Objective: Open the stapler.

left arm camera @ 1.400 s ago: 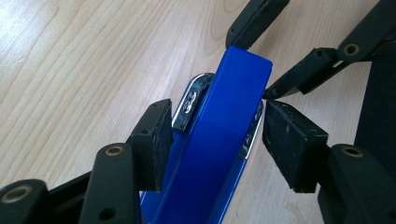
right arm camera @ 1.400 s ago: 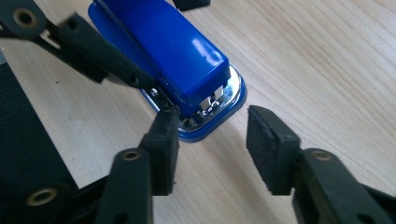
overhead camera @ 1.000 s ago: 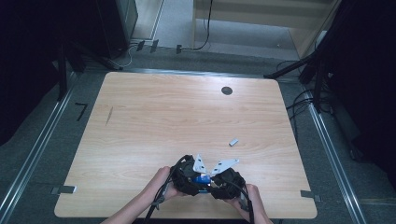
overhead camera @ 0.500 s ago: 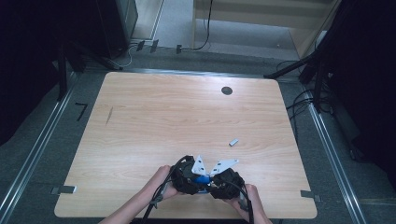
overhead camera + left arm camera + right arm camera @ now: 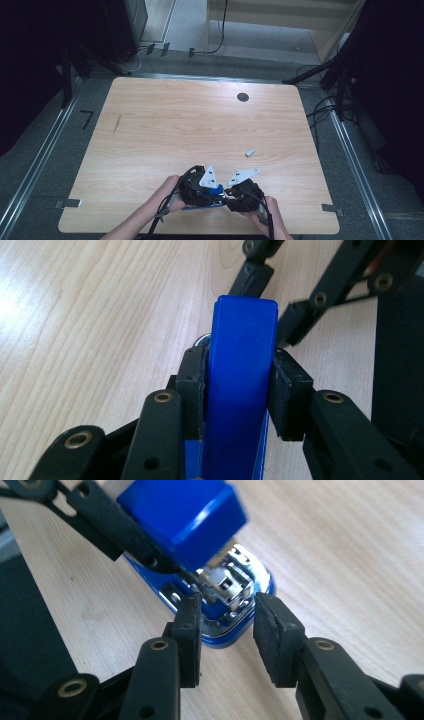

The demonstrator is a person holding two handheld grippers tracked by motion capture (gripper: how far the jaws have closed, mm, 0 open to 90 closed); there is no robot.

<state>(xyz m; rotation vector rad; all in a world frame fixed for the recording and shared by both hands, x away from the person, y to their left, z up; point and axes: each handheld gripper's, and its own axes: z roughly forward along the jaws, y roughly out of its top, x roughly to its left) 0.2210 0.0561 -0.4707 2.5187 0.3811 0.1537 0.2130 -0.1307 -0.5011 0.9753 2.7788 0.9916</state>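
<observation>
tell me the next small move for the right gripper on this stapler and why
Probably close the right gripper on the stapler's metal magazine. The left gripper already clamps the blue top cover, lifted off the base, while the right pads sit beside the magazine without pressing.

Lab, bare table (image 5: pixel 200 125), floor cables (image 5: pixel 325 107)

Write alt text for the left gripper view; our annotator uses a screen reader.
The left gripper has its two black jaws clamped on the sides of a blue stapler's lid, which runs up the middle of the picture. Behind lie a light wooden table and the right gripper.
</observation>
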